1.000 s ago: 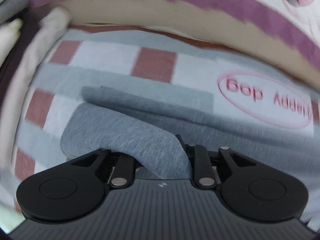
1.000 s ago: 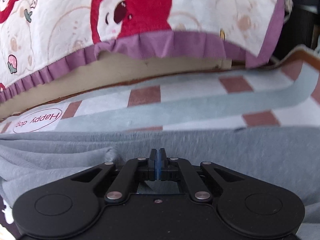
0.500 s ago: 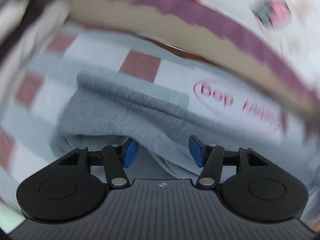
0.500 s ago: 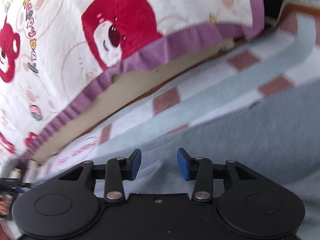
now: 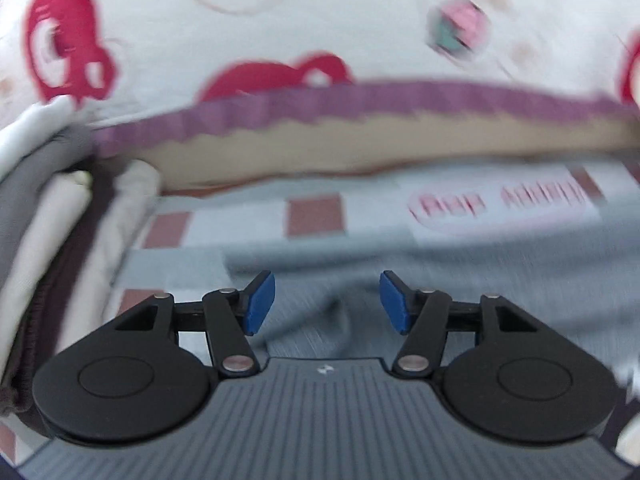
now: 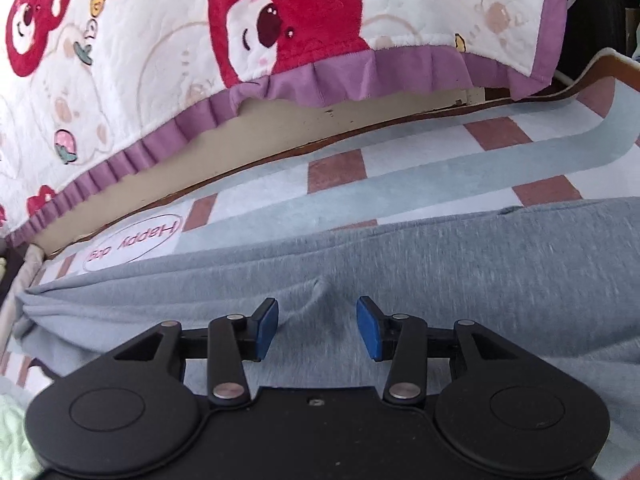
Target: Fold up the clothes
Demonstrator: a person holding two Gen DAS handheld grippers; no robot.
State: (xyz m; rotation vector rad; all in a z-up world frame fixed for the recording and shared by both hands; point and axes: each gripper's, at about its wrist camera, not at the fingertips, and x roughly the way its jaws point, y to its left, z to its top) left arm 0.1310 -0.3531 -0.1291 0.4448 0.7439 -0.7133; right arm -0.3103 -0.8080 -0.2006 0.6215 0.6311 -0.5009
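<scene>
A grey garment point(image 6: 460, 276) lies folded lengthwise across a checked mat point(image 6: 420, 168) with red squares and a "Happy dog" oval. My right gripper point(image 6: 318, 326) hovers just above the cloth with its jaws opening; a small pinched ridge of fabric stands below the gap, touched by neither blue pad. In the left wrist view, which is blurred, the same grey garment point(image 5: 460, 280) lies under my left gripper point(image 5: 327, 302), whose jaws are opening too, with nothing pressed between them.
A white quilt with red bears and a purple frill point(image 6: 280, 40) hangs along the far side of the mat. Folded pale and grey clothes point(image 5: 52, 208) are stacked at the left. A pale green cloth point(image 6: 12, 432) shows at the lower left.
Both grippers let go of the grey garment and opened. The left one swung and lifted away from the folded edge; the right one rose slightly, leaving a pinch mark in the cloth.
</scene>
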